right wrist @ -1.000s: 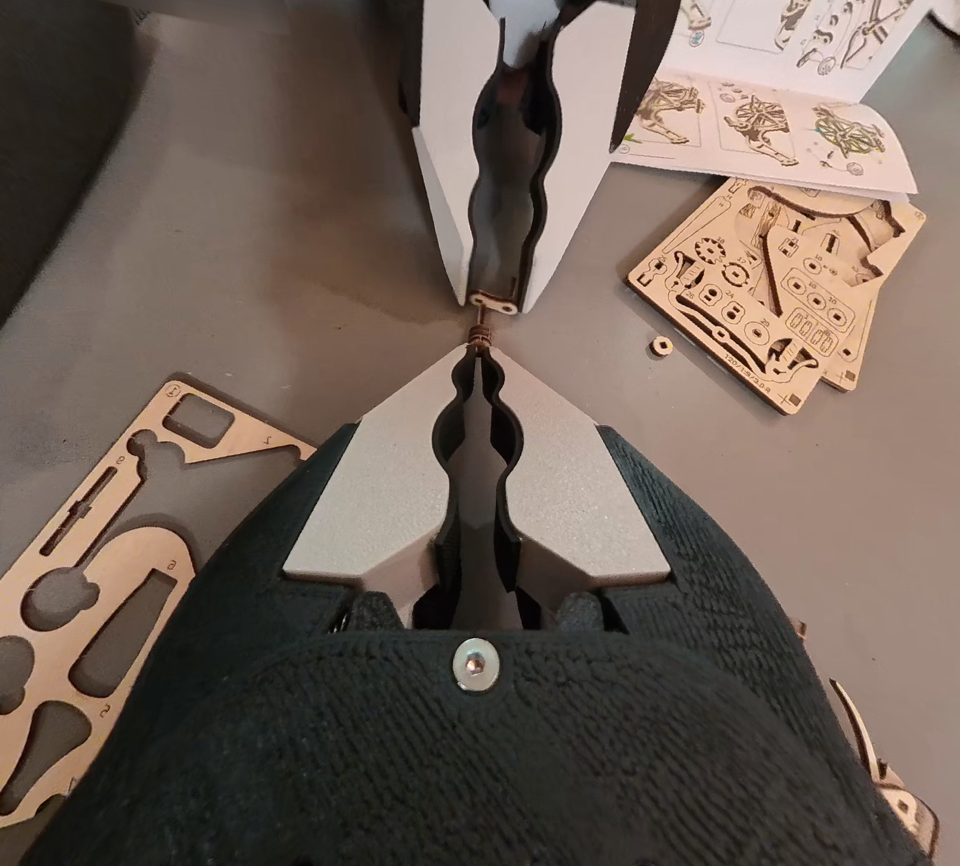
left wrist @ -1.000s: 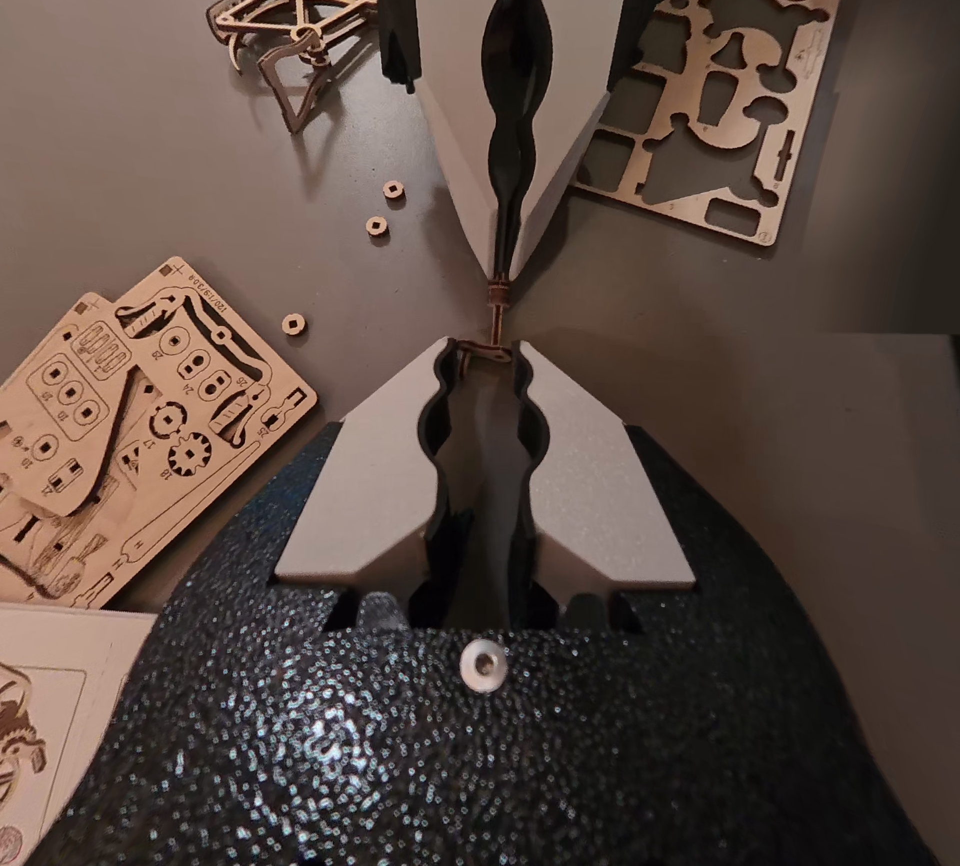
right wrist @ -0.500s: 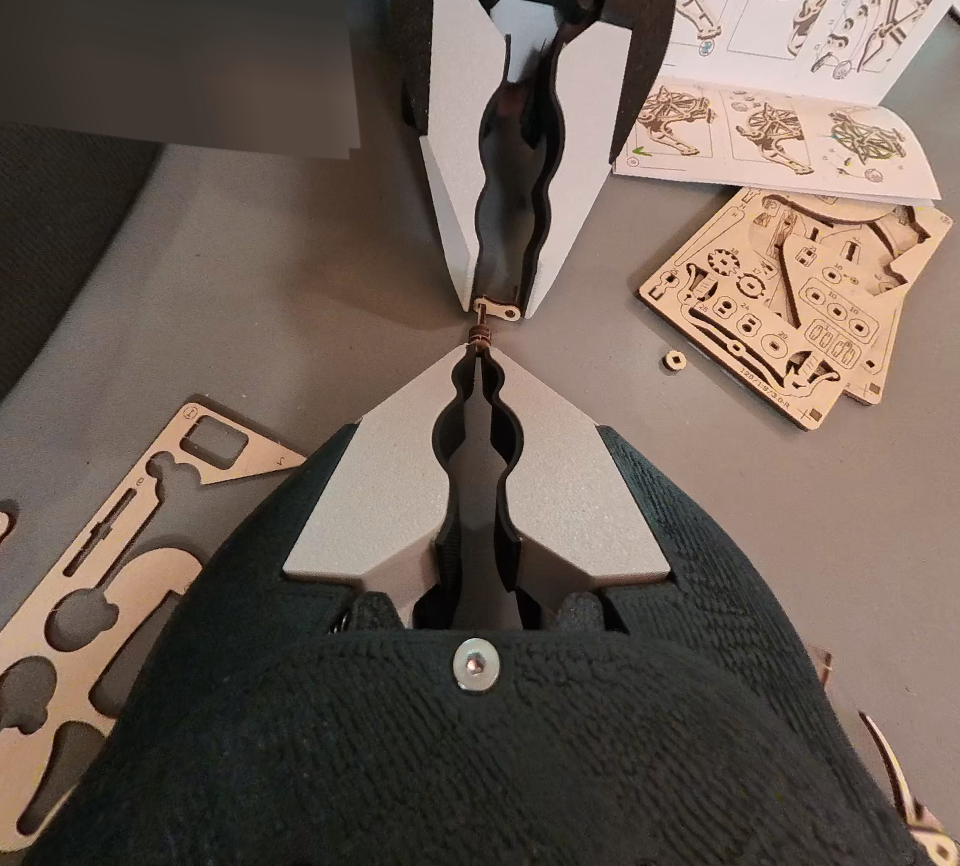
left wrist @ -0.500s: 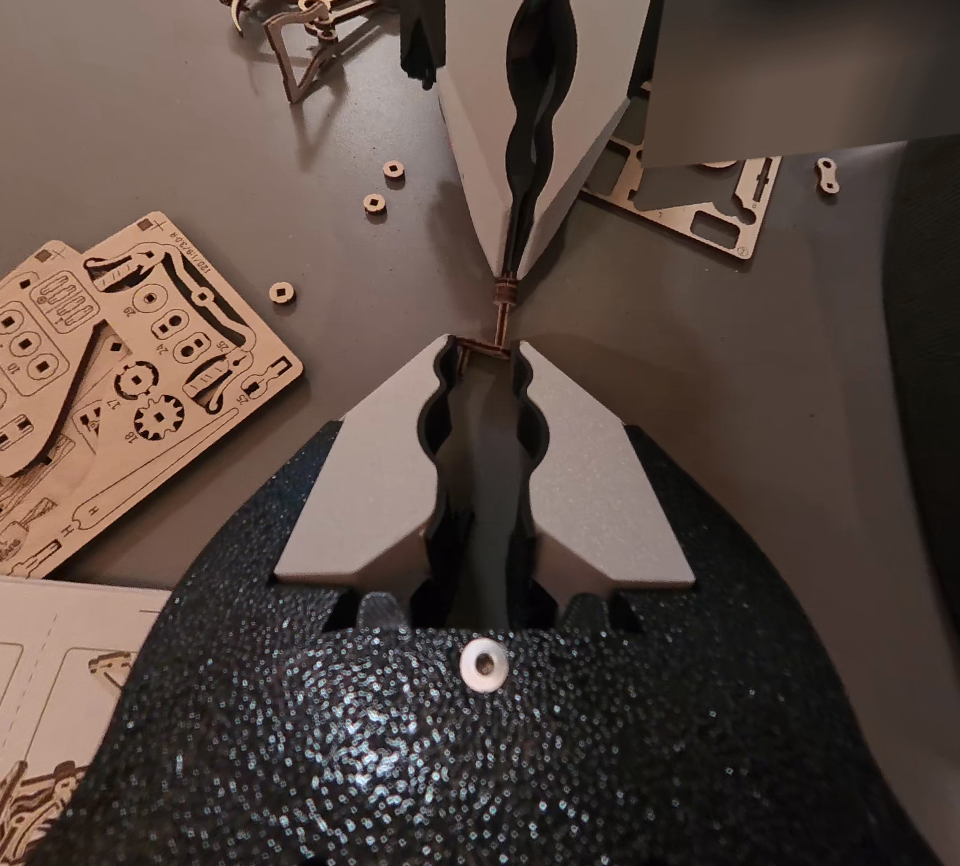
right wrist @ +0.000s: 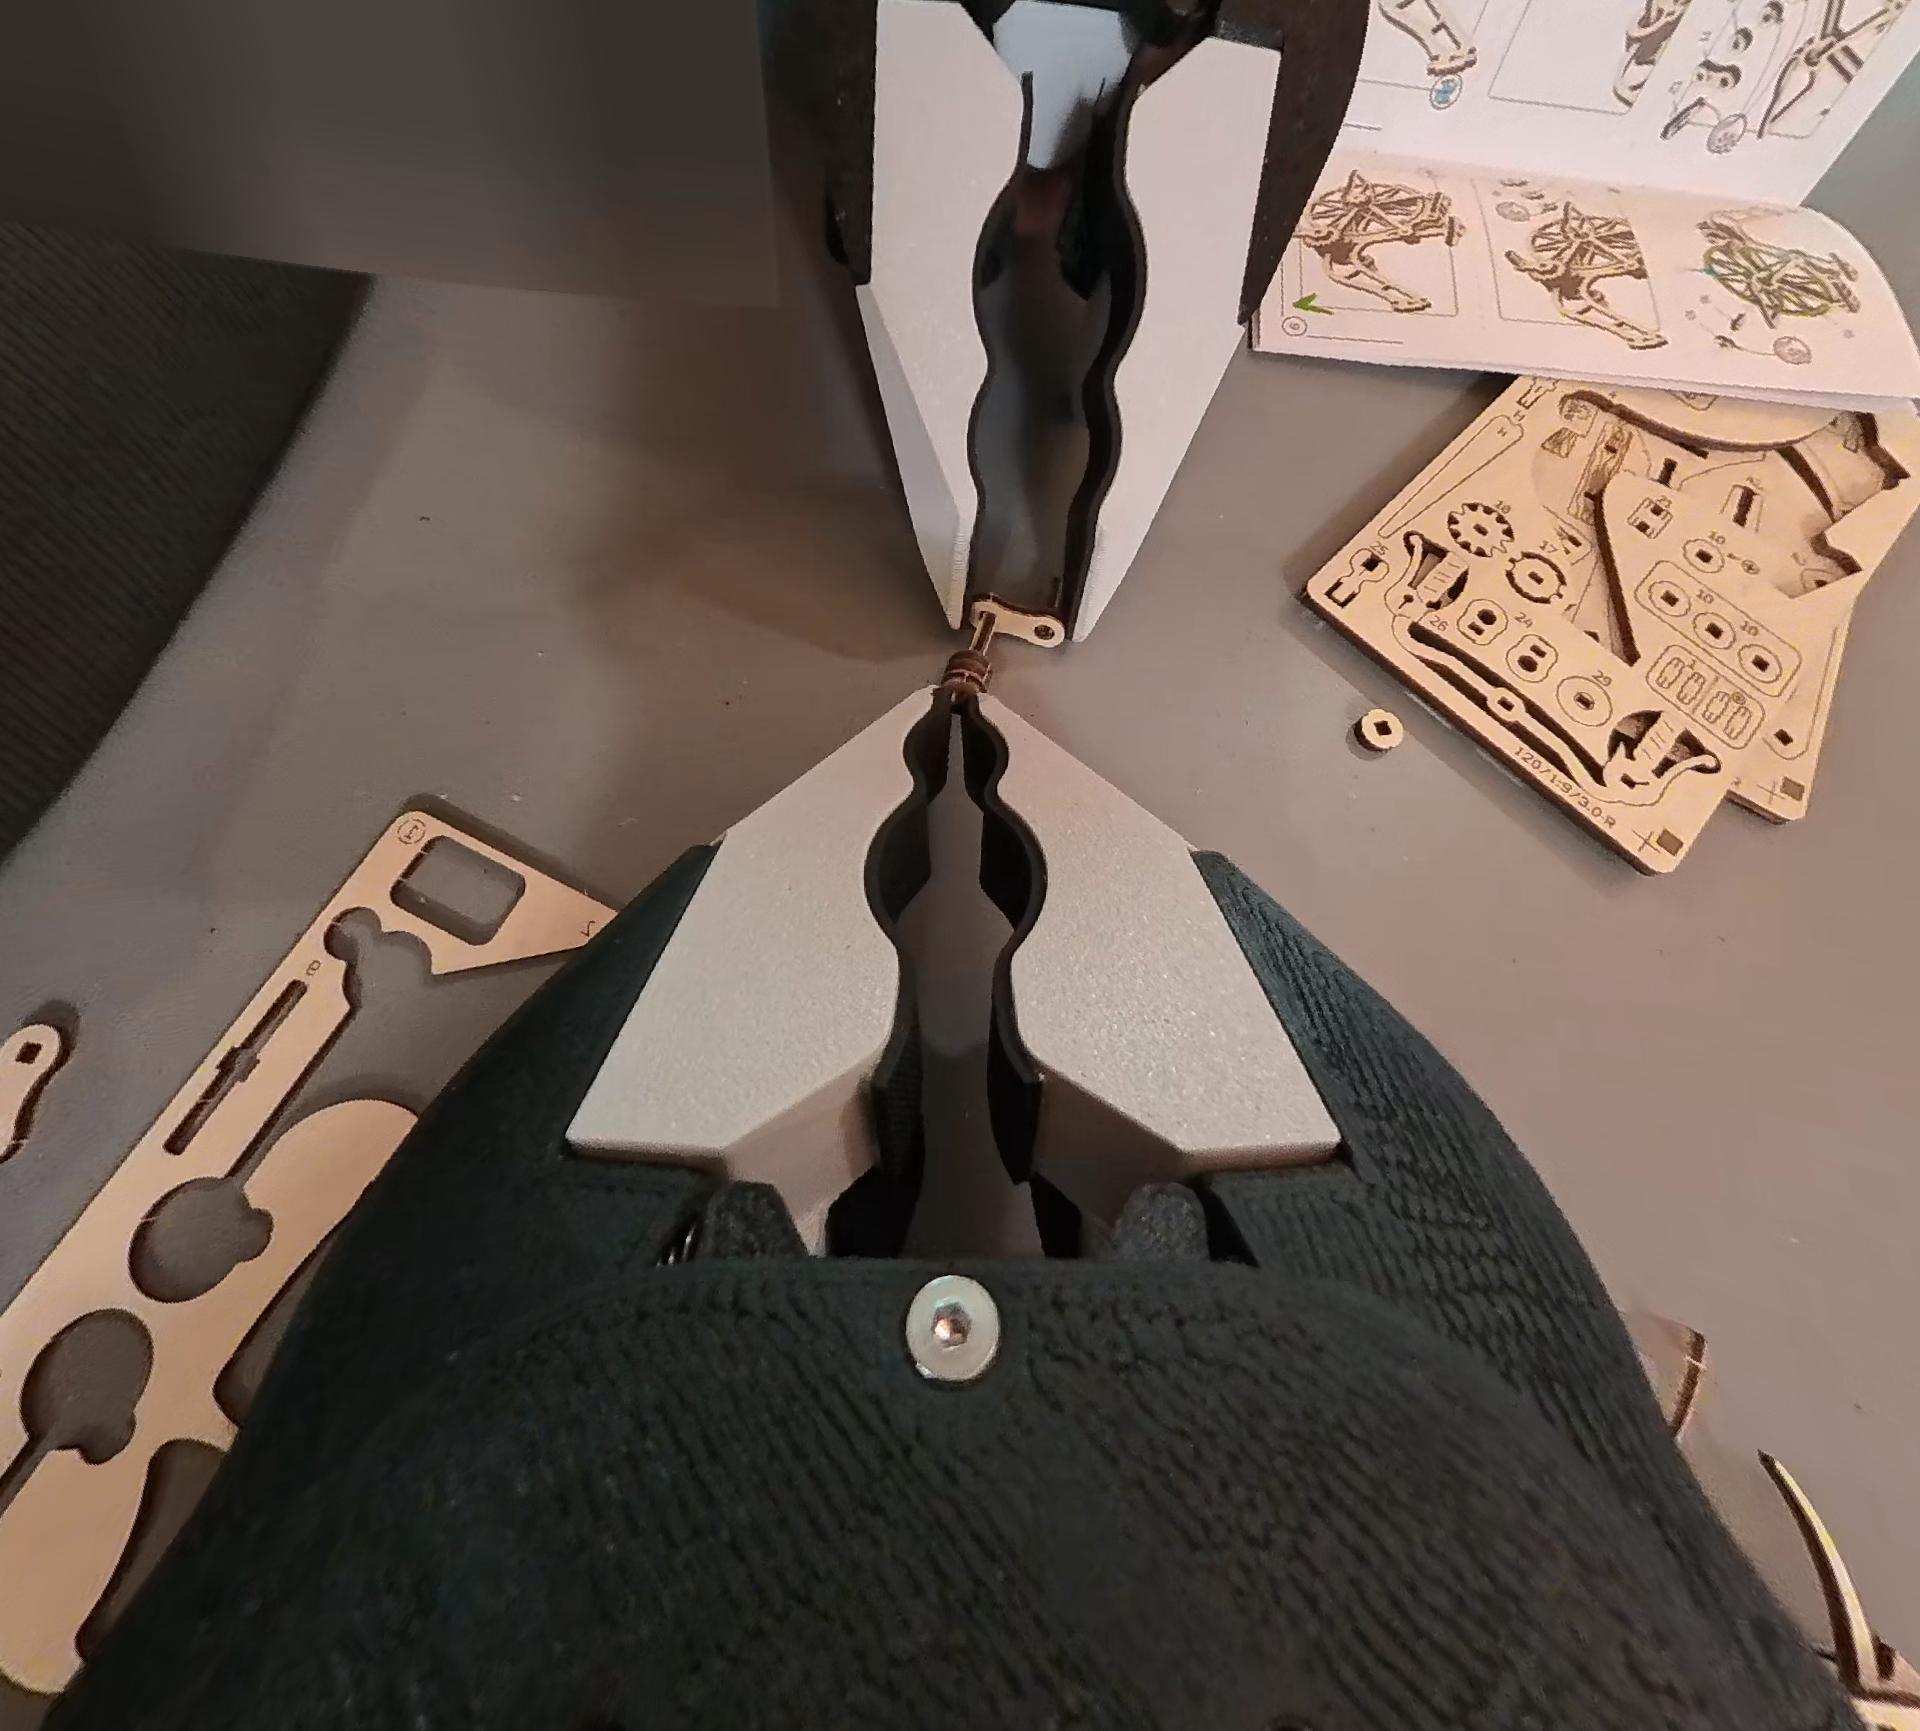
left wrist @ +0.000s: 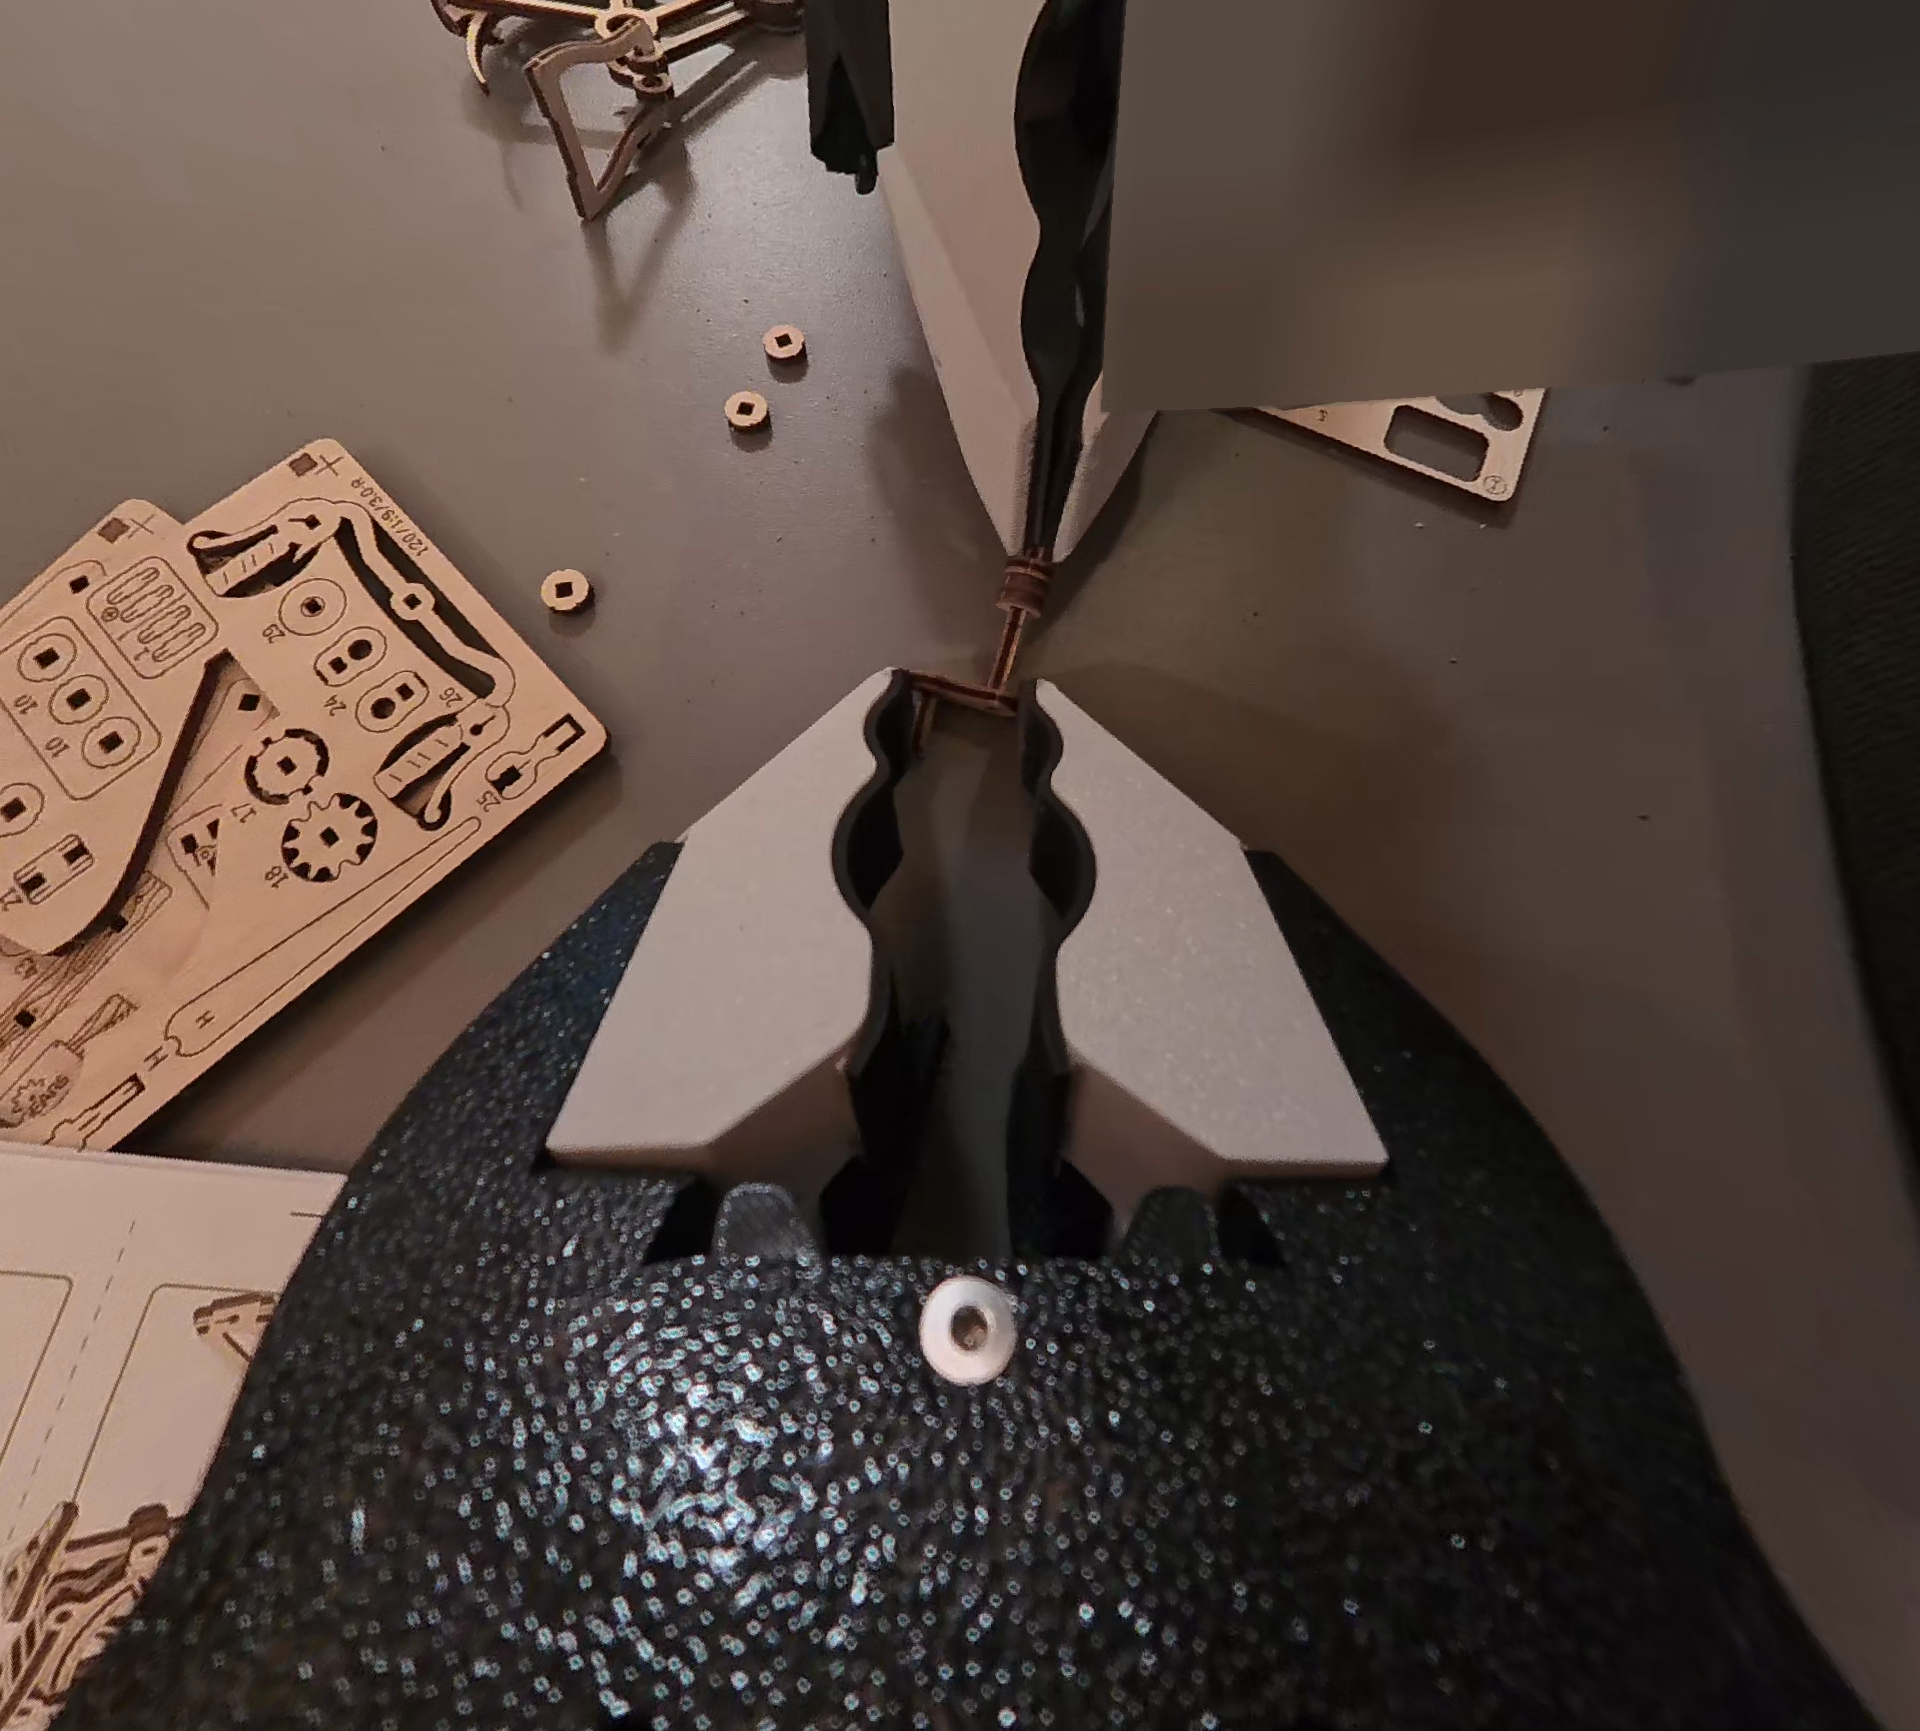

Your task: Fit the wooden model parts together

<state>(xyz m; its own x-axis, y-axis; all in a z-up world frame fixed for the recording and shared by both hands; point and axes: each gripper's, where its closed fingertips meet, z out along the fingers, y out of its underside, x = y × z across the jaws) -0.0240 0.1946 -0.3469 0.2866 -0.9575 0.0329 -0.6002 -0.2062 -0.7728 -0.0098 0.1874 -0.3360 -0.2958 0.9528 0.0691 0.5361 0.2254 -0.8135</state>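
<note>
My left gripper [left wrist: 961, 707] is shut on a small flat wooden link [left wrist: 958, 694], held crosswise at its fingertips. My right gripper [left wrist: 1039, 538] comes in from the top, shut on a short wooden pin with stacked washers [left wrist: 1023, 588]. The pin's end meets one end of the link. In the right wrist view my right gripper [right wrist: 956, 713] holds the pin [right wrist: 968, 673] and points at the link [right wrist: 1023, 627] in the left gripper [right wrist: 1020, 634]. Both are held tip to tip just above the grey table [left wrist: 312, 279].
Laser-cut part sheets [left wrist: 260, 746] lie at left, also in the right wrist view [right wrist: 1610, 642]. A partly built wooden model [left wrist: 613, 8] and loose washers [left wrist: 746, 408] lie beyond. An instruction booklet [right wrist: 1558, 268] and an emptied sheet [right wrist: 208, 1110] lie on the table.
Both grippers have shifted together over the table, so the sheets and the model have slid in the views. The pin and link stay tip to tip, both grips unchanged.
</note>
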